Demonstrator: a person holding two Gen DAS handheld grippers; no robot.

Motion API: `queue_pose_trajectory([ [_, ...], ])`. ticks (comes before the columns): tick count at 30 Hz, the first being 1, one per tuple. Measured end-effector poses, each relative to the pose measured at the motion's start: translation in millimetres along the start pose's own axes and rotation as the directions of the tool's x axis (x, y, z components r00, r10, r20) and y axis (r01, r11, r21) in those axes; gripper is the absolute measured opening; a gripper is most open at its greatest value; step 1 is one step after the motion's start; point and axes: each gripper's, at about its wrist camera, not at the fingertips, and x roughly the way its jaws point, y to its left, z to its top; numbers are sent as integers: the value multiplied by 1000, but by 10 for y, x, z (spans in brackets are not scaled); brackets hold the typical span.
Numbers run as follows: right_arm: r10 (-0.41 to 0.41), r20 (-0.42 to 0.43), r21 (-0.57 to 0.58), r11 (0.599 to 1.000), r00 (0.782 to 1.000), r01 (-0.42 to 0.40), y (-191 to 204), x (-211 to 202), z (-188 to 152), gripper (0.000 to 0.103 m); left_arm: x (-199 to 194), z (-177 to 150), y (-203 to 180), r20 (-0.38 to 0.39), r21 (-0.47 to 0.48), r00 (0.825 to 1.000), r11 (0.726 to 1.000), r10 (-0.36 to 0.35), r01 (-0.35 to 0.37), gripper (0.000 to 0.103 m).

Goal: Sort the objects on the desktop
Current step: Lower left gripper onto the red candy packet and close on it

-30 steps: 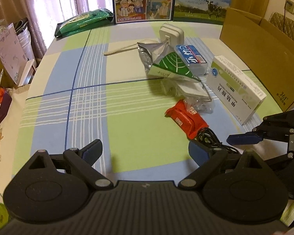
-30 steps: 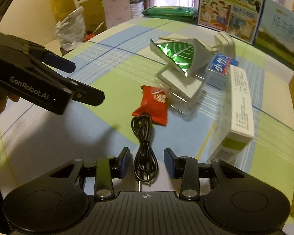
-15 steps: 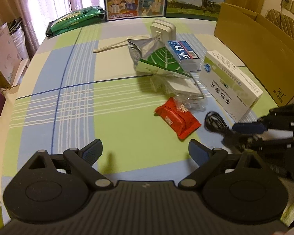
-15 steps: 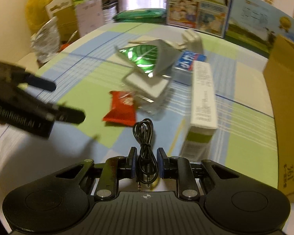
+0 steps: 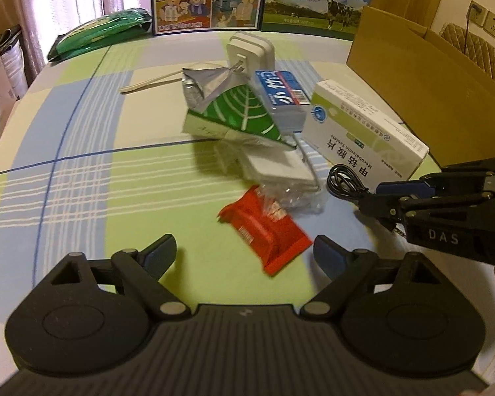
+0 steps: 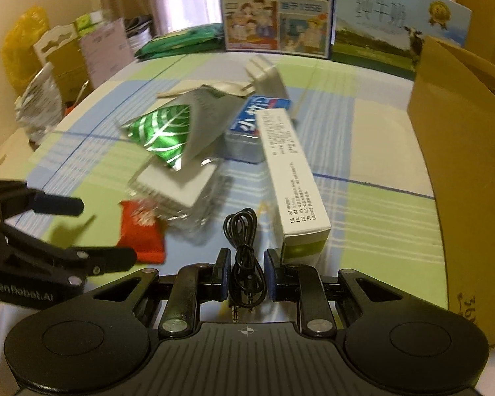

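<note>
Low at centre of the right wrist view, the right gripper (image 6: 246,279) has its pads either side of the coiled black cable (image 6: 244,231), plugs pointing back at the camera; whether they pinch it yet I cannot tell. Best to close fully on the bundled middle so no loop slips, then lift straight up, clear of the white box (image 6: 292,178) just to the right. The brown carton (image 6: 462,151) at the right edge seems a likely bin. At bottom centre of the left view, the left gripper (image 5: 244,252) stands wide and empty above the red packet (image 5: 267,231).
</note>
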Motion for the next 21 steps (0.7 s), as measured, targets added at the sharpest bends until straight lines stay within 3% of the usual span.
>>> queue_pose_trajectory([
  [5, 12, -7, 18, 1000, 1000, -12, -79, -13, 18, 18, 151, 70, -88, -18, -5, 1000, 1000, -13, 13, 73],
  [13, 29, -28, 24, 999, 999, -28, -127, -8, -14, 18, 240, 97, -194, -7, 61, 999, 997, 50, -50, 60],
  [17, 54, -34, 15, 998, 998, -54, -73, -17, -30, 18, 176, 59, -166, -8, 88, 999, 995, 50, -49, 36],
  [21, 75, -42, 3, 997, 996, -75, -1, -54, -84, 18, 79, -18, -90, -25, 88, 999, 995, 41, -39, 34],
])
